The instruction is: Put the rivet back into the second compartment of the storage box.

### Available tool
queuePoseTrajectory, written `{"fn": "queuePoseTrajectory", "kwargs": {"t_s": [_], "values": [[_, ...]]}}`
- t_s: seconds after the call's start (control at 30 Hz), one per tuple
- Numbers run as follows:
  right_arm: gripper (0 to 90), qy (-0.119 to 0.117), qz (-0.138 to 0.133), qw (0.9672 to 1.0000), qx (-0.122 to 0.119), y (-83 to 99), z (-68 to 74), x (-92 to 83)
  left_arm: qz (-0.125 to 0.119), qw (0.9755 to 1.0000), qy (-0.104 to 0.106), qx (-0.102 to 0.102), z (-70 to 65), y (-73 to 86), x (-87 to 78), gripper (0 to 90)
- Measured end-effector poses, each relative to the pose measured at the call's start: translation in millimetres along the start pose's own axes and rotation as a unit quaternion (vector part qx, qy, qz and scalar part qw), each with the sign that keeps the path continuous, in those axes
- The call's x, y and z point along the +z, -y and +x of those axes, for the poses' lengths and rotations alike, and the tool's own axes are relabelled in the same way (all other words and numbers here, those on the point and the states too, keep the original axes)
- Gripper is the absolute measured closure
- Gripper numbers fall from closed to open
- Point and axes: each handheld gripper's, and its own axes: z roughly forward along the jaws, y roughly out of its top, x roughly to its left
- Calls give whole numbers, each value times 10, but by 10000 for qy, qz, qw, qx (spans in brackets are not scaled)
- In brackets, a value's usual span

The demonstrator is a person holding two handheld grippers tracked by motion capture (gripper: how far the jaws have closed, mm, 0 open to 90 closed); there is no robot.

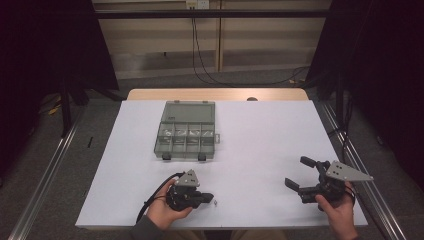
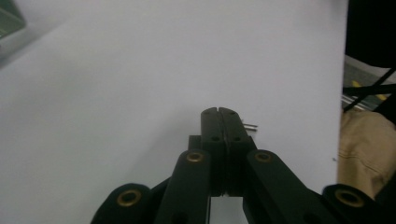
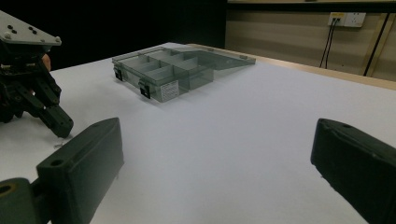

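Observation:
My left gripper (image 1: 209,198) rests low at the table's front edge, with its jaws pressed flat together (image 2: 219,113). A small metal screw (image 2: 251,125) lies on the white table just past and beside those tips (image 1: 215,203), apart from the pads as far as I can see. In the right gripper view the left gripper (image 3: 60,127) points down at the same screw (image 3: 58,145). My right gripper (image 1: 297,171) is held at the front right, its jaws spread wide (image 3: 217,140) with nothing between them.
A clear grey compartment box (image 1: 186,135) stands at the table's middle left with its lid folded open toward the far side (image 3: 173,70); small parts lie in its far row. A corner of the box (image 2: 9,23) is seen from the left gripper. Cables hang beyond the far edge.

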Motion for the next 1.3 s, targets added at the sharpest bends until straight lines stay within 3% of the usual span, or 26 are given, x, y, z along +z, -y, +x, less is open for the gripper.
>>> {"fn": "queuePoseTrajectory", "kwargs": {"t_s": [0.4,0.57,0.67,0.83,1.13,1.3], "values": [[22,-4,3,10000,-1,0,1,0,0,10000,-41,-84,33,2,-7,900],[22,0,9,10000,-6,-2,3,1,-97,9998,-52,-190,61,-7,-18,900],[22,-1,11,10000,-8,-1,3,0,-128,9998,-59,-155,54,-4,-27,900],[22,-13,3,10000,-1,1,-1,-2,-278,9995,-16,-163,39,21,-59,781],[22,-26,11,10000,1,-6,4,10,-162,9998,-146,16,-5,66,-67,709],[23,-37,15,10000,-6,-6,1,20,-30,9996,-247,152,-39,72,-52,716]]}}
